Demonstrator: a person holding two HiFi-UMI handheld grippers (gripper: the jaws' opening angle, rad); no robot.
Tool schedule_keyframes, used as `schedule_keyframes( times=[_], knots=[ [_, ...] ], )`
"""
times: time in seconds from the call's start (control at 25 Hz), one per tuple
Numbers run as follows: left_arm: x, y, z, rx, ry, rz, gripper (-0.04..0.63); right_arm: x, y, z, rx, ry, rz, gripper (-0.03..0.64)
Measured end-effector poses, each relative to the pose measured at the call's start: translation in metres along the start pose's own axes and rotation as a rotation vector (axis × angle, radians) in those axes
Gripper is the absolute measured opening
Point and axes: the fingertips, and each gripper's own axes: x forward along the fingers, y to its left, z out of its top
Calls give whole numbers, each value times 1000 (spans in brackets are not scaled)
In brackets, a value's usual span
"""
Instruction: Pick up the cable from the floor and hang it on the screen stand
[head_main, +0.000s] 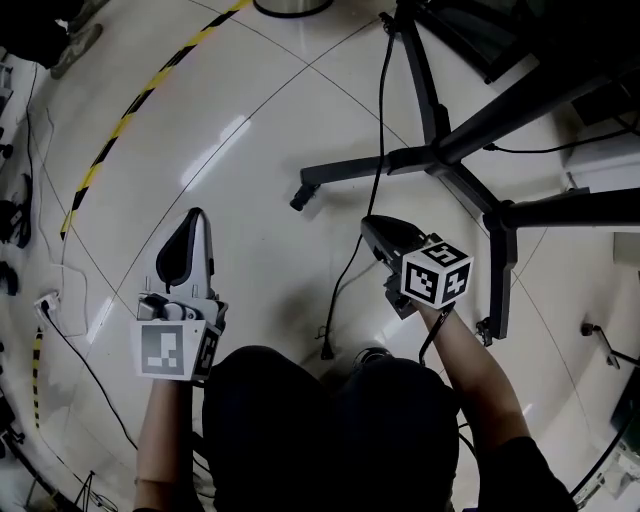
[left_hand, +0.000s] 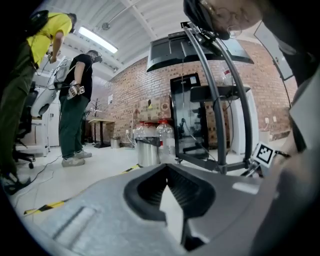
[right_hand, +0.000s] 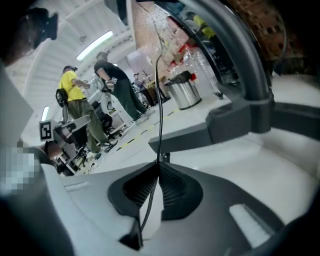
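Note:
A thin black cable (head_main: 381, 120) drops from the top of the head view along the black screen stand (head_main: 440, 150) and trails over the pale floor to a loose end (head_main: 326, 350) near the person's feet. My right gripper (head_main: 370, 222) is shut on this cable at mid-length. In the right gripper view the cable (right_hand: 159, 100) rises straight out of the closed jaw tips (right_hand: 158, 167), with the stand's leg (right_hand: 250, 115) just beyond. My left gripper (head_main: 192, 215) hovers to the left, apart from the cable. Its jaws (left_hand: 167, 179) are shut on nothing and point at the stand (left_hand: 215, 100).
The stand's legs spread across the floor, one ending in a caster (head_main: 298, 200). Yellow-black tape (head_main: 120, 125) curves at the left, and a white cord (head_main: 60, 300) lies by it. A metal bin (left_hand: 148, 152) and two standing people (left_hand: 75, 100) are farther off.

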Motion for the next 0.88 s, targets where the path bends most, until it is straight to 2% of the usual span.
schedule_keyframes(
  times=[0.12,0.24,0.44,0.56,0.76,0.88],
  knots=[
    [-9,8,14,44,-21,-2,5,-17,25,32,-135,-44,33,25],
    [-14,25,41,65,-50,38,5,-30,47,72,-220,-88,79,23],
    [-34,50,114,78,-107,117,5,-56,88,145,-414,-118,105,20],
    [-51,53,167,93,-112,120,5,-81,122,192,-419,-141,128,17],
    [-68,35,252,115,-103,80,5,-128,174,261,-418,-159,164,15],
    [-78,28,299,88,-108,101,5,-151,204,297,-395,-150,185,16]
  ],
)
